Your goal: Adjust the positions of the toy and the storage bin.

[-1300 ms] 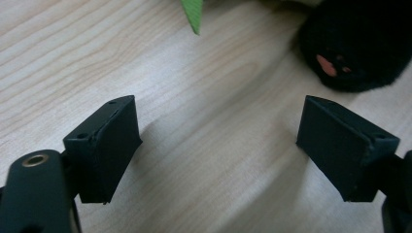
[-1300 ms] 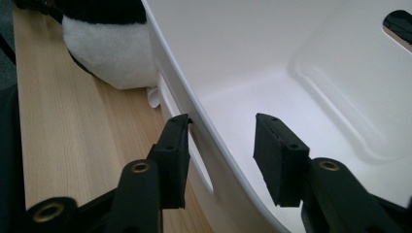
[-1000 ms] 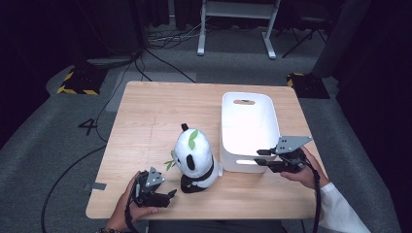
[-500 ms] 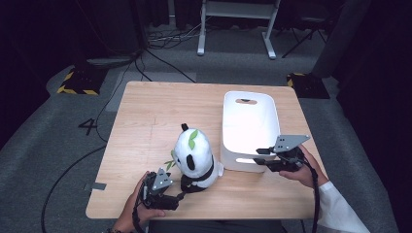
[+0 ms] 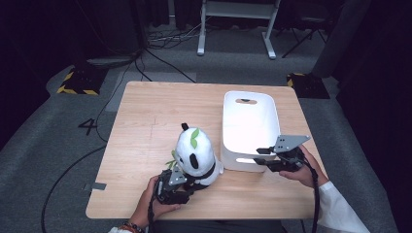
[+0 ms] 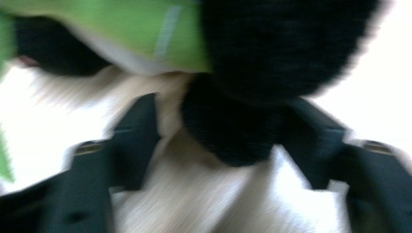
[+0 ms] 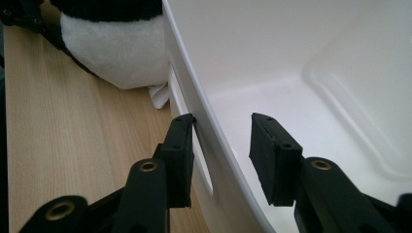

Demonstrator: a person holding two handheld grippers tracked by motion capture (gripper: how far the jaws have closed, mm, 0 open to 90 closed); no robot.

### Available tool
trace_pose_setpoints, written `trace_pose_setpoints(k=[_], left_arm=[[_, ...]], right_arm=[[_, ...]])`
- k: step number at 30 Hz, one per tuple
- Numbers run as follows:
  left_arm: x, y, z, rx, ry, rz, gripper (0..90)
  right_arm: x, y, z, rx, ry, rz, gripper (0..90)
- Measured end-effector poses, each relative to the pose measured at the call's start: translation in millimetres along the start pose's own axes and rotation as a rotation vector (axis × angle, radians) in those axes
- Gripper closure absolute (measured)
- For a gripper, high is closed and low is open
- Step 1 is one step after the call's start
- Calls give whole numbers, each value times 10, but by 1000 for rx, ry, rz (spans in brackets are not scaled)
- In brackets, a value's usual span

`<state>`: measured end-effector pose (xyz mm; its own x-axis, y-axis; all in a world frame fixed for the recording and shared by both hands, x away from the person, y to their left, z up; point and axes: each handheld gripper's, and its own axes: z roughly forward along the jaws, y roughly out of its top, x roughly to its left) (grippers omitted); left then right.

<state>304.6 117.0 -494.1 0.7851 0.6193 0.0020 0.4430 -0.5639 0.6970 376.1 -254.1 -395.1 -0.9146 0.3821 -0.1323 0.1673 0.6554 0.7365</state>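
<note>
A white-and-black panda plush (image 5: 194,151) with green leaves sits near the table's front, touching the white bin (image 5: 226,121) on its right. My left gripper (image 5: 186,183) lies low at the panda's front base. In the left gripper view (image 6: 218,131) its jaws have just been closing and now squeeze a black furry limb (image 6: 233,126) and white fur. My right gripper (image 5: 261,156) straddles the bin's near wall (image 7: 214,145). Its jaws have eased apart a little: the left pad (image 7: 183,155) touches the outer side by the handle slot, and the right pad (image 7: 267,155) stands off inside.
The wooden table (image 5: 145,111) is bare at the left and back. The bin's inside (image 7: 311,107) holds nothing. Beyond the table are grey floor, cables (image 5: 160,53) and a white stand (image 5: 233,14). In the right gripper view the panda (image 7: 116,53) lies against the bin.
My left gripper has slid right along the table's front to the panda's base, and its jaws have gone from wide apart to closed on the plush. The right hand has stayed put.
</note>
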Motion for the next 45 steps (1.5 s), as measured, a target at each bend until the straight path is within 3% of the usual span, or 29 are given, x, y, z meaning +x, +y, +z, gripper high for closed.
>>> trace_pose_setpoints(k=[4,8,13,18,34,45], left_arm=[[57,55,53,14,-2,0,549],[181,90,91,23,-39,11,551],[319,99,105,24,-47,1,551],[530,102,126,21,-86,-12,547],[765,111,133,34,-4,-24,520],[914,83,112,30,36,-84,509]], right_arm=[[0,2,0,2,1,-1,615],[-11,-1,-1,-3,10,0,623],[-12,5,0,3,13,0,633],[-4,34,13,6,23,0,673],[44,119,92,13,-2,11,702],[79,209,166,16,-8,23,742]])
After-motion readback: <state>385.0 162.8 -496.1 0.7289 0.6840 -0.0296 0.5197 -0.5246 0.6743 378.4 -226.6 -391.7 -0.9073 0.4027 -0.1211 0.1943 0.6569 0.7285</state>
